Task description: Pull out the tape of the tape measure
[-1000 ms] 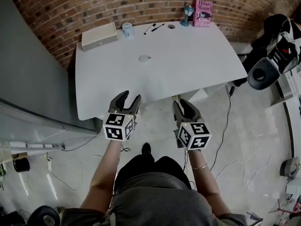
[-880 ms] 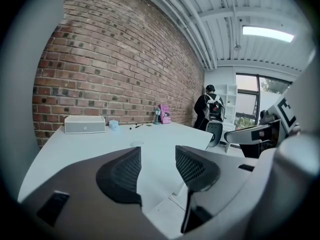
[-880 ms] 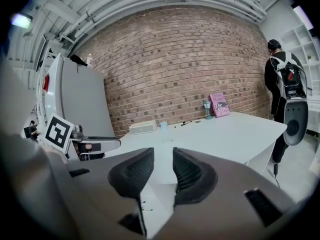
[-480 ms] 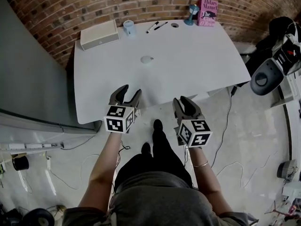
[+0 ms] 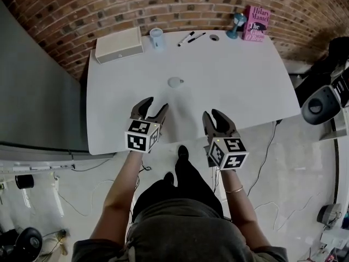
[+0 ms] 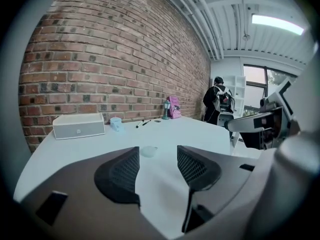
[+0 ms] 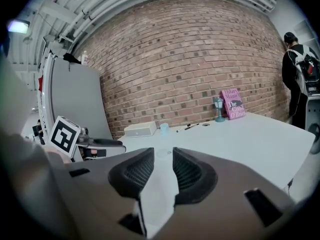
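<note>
The tape measure (image 5: 175, 82) is a small round white case lying on the white table (image 5: 245, 81), near its middle. It shows just beyond the jaws in the left gripper view (image 6: 148, 151) and faintly in the right gripper view (image 7: 164, 152). My left gripper (image 5: 155, 106) hovers over the table's near edge, short of the case; its jaws are opening and nothing is between them (image 6: 158, 156). To its right, my right gripper (image 5: 212, 115) is also at the near edge, open with a narrower gap and empty (image 7: 163, 156).
Along the table's far edge stand a beige box (image 5: 119, 45), a pale blue cup (image 5: 157, 37), two pens (image 5: 191, 37), a blue figurine (image 5: 236, 25) and a pink book (image 5: 257, 23). A grey panel (image 5: 32, 91) flanks the left. A person (image 6: 218, 101) stands far right.
Both grippers have moved forward from off the table to over its near edge, closer to the tape measure. The left jaws have spread wider.
</note>
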{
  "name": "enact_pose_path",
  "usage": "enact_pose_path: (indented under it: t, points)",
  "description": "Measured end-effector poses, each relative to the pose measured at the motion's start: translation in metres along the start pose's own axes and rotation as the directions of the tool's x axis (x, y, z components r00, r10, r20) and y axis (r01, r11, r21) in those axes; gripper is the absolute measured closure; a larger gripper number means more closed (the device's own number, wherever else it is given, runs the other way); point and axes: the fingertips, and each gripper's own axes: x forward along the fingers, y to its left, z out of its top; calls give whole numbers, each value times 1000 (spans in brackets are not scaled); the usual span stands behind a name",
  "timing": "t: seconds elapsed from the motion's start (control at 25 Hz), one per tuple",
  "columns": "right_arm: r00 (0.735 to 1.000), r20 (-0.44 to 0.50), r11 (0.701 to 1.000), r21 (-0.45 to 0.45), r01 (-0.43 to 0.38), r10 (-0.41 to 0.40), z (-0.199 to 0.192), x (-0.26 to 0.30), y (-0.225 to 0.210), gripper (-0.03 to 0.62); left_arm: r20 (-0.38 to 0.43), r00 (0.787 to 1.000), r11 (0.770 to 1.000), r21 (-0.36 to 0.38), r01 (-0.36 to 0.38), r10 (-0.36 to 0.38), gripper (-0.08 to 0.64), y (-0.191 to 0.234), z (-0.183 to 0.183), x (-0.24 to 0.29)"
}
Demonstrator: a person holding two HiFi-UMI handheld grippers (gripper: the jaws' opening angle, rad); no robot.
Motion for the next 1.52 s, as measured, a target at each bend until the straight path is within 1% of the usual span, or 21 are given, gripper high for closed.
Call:
enact_pose_path:
  t: [0.36,0.64,0.88,1.16,1.32,1.52]
  points:
    - [999,-43,1000,10,-30,30,14,54,-34,489,-67,998,1000,2,4,-4,327,16,6,63]
    - [997,-66,999,35,-35,37,15,77,-53,491,-138,990,999,24,24,-20,314,18,-1,100]
    - [996,-81,998,54,-28,33,12,87,-68,491,-212,977,997,58,46,-33,308,18,-17,126]
    - [995,-99,997,74,-20,28,5,91,-81,492,-283,959,994,92,50,-22,307,25,-32,150]
    - [994,-106,997,78,-18,26,4,93,-88,492,-309,951,994,91,52,-21,307,28,-36,159]
    - [993,-114,996,85,-13,23,1,95,-96,495,-333,942,993,88,73,-39,307,27,-40,166]
